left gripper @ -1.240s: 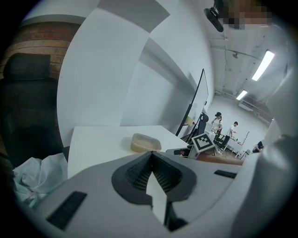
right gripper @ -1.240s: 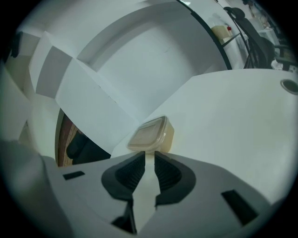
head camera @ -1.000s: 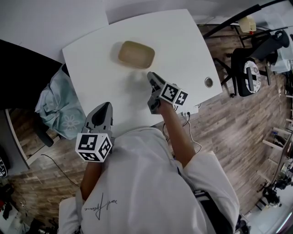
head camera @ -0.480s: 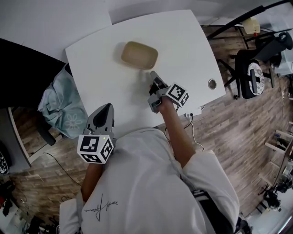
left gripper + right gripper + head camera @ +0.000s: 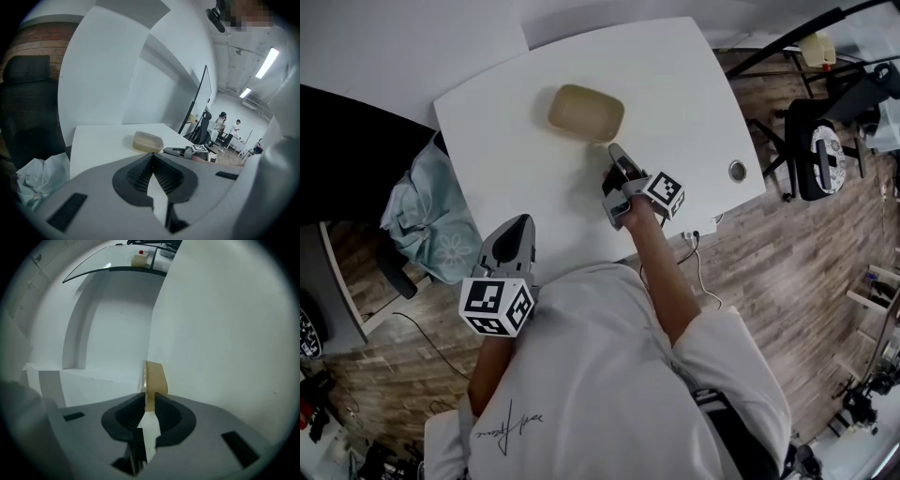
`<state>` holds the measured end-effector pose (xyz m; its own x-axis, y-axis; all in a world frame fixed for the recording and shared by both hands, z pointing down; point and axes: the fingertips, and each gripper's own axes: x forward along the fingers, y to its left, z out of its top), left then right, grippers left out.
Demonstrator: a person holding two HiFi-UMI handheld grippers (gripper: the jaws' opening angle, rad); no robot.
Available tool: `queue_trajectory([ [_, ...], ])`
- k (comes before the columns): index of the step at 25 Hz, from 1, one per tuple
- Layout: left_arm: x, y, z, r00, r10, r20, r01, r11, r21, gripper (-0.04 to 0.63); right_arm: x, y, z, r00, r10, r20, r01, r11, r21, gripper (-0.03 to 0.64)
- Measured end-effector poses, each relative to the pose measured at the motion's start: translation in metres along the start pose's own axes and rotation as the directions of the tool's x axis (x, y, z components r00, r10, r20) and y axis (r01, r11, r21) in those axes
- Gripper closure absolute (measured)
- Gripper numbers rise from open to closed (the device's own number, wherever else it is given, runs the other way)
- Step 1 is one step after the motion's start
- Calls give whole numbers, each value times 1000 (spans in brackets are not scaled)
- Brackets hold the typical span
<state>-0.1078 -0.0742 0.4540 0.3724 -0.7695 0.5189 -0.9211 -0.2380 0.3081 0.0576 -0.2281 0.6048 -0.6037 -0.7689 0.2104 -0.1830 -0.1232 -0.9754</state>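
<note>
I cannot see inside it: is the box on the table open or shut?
Shut: the left gripper view shows a clear lid sitting flat on the box.

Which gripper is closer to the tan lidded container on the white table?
Right. The right gripper points at the tan container from just off its near-right corner, jaws slightly apart. The left gripper sits at the table's near edge, farther off, jaws together.

One table (image 5: 675,94) holds one container (image 5: 586,112). There are two grippers: the left gripper (image 5: 517,221) and the right gripper (image 5: 615,151). Beside the table are one cloth (image 5: 422,220) and one office chair (image 5: 811,141).
</note>
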Motion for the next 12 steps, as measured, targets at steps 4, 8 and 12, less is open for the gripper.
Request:
queue_trajectory([
  [4, 6, 2, -2, 1000, 1, -8, -1, 1000, 3, 588, 2, -1, 1, 1000, 13, 6, -13, 1000, 20, 566],
  [8, 14, 0, -1, 1000, -12, -13, 13, 1000, 20, 588, 3, -1, 0, 1000, 29, 4, -29, 997, 76, 583],
  [12, 17, -3, 2, 1000, -24, -16, 24, 999, 24, 588, 3, 2, -1, 999, 51, 8, -51, 995, 83, 595],
])
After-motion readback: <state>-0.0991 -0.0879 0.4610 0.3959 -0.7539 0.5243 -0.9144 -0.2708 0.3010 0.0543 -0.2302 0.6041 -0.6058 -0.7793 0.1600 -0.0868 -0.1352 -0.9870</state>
